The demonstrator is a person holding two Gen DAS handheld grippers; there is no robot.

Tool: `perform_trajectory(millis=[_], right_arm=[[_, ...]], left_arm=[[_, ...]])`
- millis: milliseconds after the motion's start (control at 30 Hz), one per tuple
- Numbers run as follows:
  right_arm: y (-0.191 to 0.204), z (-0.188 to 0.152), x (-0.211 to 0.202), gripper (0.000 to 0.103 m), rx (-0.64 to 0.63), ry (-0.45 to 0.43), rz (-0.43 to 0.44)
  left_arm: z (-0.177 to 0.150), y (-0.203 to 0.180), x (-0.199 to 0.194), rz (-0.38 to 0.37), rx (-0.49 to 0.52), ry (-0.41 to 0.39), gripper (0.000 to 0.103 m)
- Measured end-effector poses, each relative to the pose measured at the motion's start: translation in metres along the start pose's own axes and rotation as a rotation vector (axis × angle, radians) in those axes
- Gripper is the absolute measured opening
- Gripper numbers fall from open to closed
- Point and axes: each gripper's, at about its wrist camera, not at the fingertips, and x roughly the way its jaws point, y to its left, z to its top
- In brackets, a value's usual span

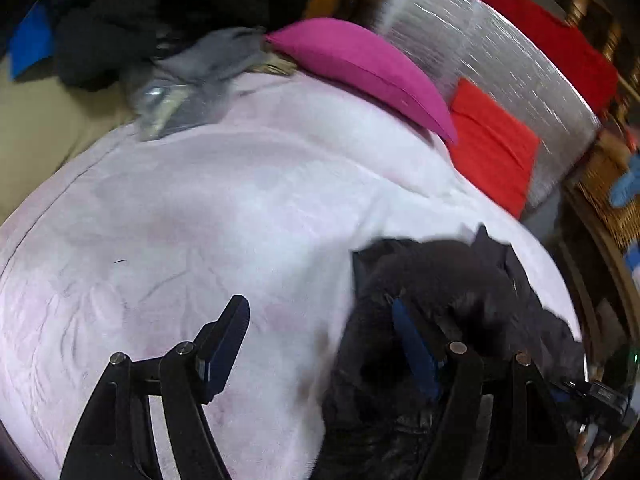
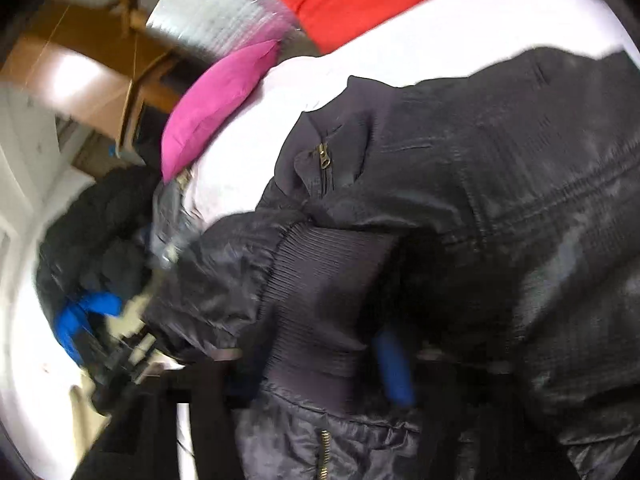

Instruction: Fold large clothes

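Observation:
A black padded jacket (image 2: 500, 184) with brass zips lies crumpled on the pale pink blanket (image 1: 224, 208) that covers the bed. In the right wrist view its ribbed band (image 2: 320, 300) sits bunched between the fingers of my right gripper (image 2: 312, 352), which is shut on it. Only the blue pad (image 2: 394, 368) shows clearly, and the other finger is blurred under fabric. In the left wrist view my left gripper (image 1: 320, 312) stands open over the blanket. Its right finger (image 1: 412, 344) rests at the edge of the jacket (image 1: 440, 280), and it holds nothing.
A magenta pillow (image 1: 360, 68) and a red pillow (image 1: 492, 148) lean on a silver foil panel (image 1: 480, 52) at the head of the bed. A heap of dark and grey clothes (image 1: 120, 44) with a blue piece lies at the far left. Wooden furniture and a wicker basket (image 1: 608, 192) stand to the right.

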Motion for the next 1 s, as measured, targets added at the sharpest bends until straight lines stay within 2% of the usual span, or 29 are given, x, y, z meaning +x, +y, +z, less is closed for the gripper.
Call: perform_trajectory(millis=[133,233,333,433,533,567,633,667,767,800,833,900,933,967,1000], right_arm=[[0.000,-0.008,0.003,0.017,-0.022,-0.037,-0.065],[0.008,-0.006,-0.019,0.011,-0.048,-0.131,-0.053],[0.019,-0.002,-0.061,0.010,-0.095,-0.275,-0.043],[0.013,0.003,-0.089,0.008,-0.083,-0.344,-0.025],[-0.013,0.011,-0.090,0.008,-0.005,-0.304,-0.045],[-0.019,0.013,-0.084,0.008,0.025,-0.267,-0.033],[-0.048,0.016,-0.065,0.012,0.181,-0.134,0.023],[-0.055,0.015,-0.059,0.012,0.216,-0.092,0.043],[-0.054,0.015,-0.049,0.013,0.198,-0.060,0.056],[-0.051,0.015,-0.046,0.015,0.181,-0.048,0.056],[-0.050,0.015,-0.042,0.022,0.174,-0.036,0.063],[-0.047,0.012,-0.037,0.043,0.165,-0.028,0.062],[-0.046,0.012,-0.034,0.076,0.158,-0.026,0.052],[-0.045,0.013,-0.032,0.084,0.150,-0.037,0.053],[-0.044,0.013,-0.032,0.084,0.144,-0.053,0.050]], left_arm=[[-0.005,-0.009,0.003,0.008,0.043,0.009,0.074],[-0.003,-0.006,0.003,0.007,0.034,0.000,0.074],[-0.004,-0.006,0.000,-0.010,0.038,-0.007,0.074],[-0.008,-0.014,0.001,-0.012,0.081,0.001,0.074],[-0.013,-0.025,0.007,-0.014,0.125,0.026,0.074],[-0.015,-0.028,0.009,-0.009,0.140,0.034,0.074],[-0.016,-0.030,0.010,0.005,0.152,0.036,0.074],[-0.015,-0.030,0.010,0.006,0.151,0.036,0.074],[-0.015,-0.026,0.012,-0.003,0.131,0.046,0.074],[-0.015,-0.025,0.012,-0.005,0.128,0.049,0.074],[-0.015,-0.024,0.012,-0.004,0.128,0.050,0.074],[-0.016,-0.024,0.012,-0.001,0.135,0.052,0.074],[-0.017,-0.024,0.012,0.000,0.136,0.052,0.074],[-0.017,-0.024,0.011,-0.002,0.138,0.053,0.074],[-0.018,-0.023,0.011,-0.003,0.141,0.054,0.074]])
